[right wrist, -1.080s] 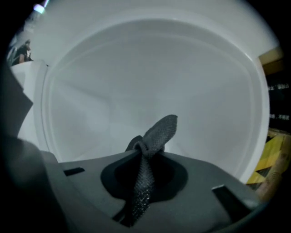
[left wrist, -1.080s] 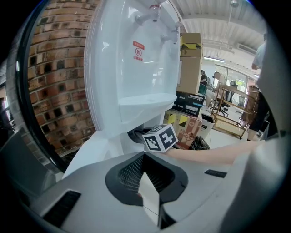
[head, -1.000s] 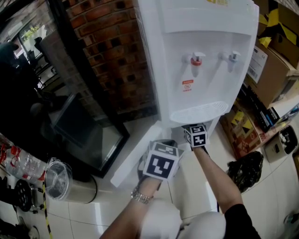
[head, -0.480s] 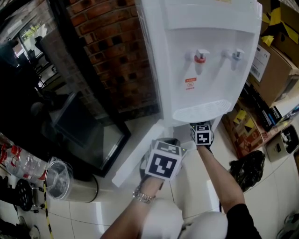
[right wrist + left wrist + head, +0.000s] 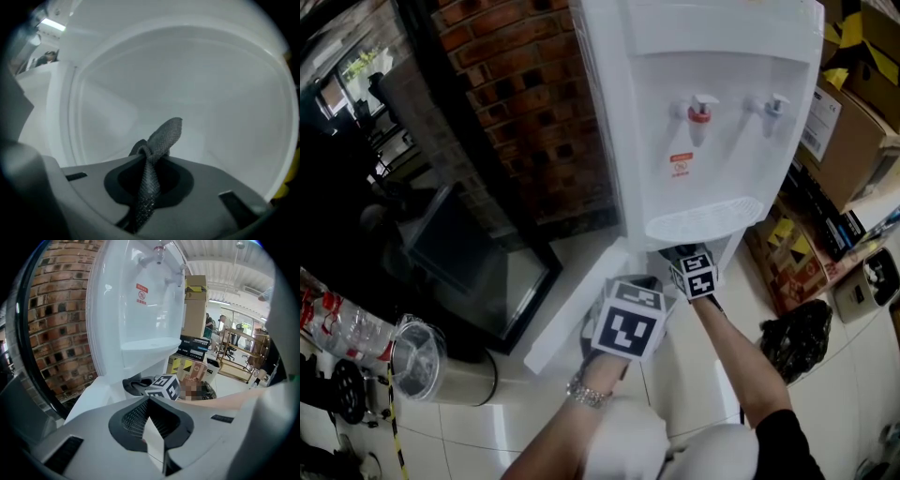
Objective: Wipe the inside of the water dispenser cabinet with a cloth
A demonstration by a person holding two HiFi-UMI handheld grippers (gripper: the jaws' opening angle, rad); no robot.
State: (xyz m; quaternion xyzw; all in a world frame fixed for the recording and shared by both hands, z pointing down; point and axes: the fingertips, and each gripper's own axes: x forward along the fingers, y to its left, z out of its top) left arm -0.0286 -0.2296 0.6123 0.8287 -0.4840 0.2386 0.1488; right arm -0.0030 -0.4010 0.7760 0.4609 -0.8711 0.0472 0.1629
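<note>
The water dispenser (image 5: 712, 112) is smooth white plastic with a soft gloss, and its cabinet wall (image 5: 211, 93) inside looks just as smooth; the cloth (image 5: 164, 133) is grey with a coarse, net-like weave; the right tongs (image 5: 149, 159) have a matt grey plastic shell; the wall (image 5: 525, 112) is rough red brick; the floor (image 5: 534, 412) is glossy white tile; the boxes (image 5: 853, 141) are plain brown cardboard.

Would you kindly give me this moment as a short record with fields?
Right tongs: shut on grey cloth, inside the white cabinet
Cloth tip: sticks up past the jaws
Left tongs: shut on a thin white piece, outside, facing the water dispenser
Cabinet door: swung open
</note>
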